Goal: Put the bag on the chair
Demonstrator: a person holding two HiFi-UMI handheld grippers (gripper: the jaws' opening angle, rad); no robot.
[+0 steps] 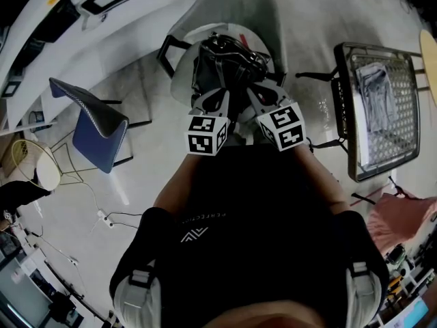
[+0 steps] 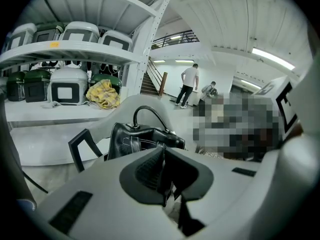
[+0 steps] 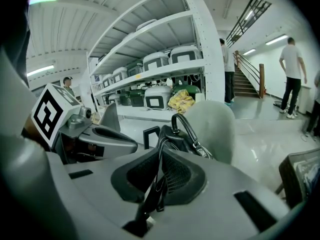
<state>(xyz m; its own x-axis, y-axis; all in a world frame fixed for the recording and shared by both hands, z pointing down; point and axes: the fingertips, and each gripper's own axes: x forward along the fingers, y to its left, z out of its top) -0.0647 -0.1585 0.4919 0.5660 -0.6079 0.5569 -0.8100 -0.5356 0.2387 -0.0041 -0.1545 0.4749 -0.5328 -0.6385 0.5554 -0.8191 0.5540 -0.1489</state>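
**A:** Where is the bag?

**B:** The black bag (image 1: 229,63) is over the seat of the grey chair (image 1: 263,9); whether its weight rests there, I cannot tell.

**A:** And the claws?

**B:** The left gripper (image 2: 163,159) and right gripper (image 3: 161,166) are each pinched together on a thin dark strap (image 3: 152,196).

**A:** The risk?

**B:** Releasing too early, I judge; the bag may slump off the front edge; a strap may snag a jaw.
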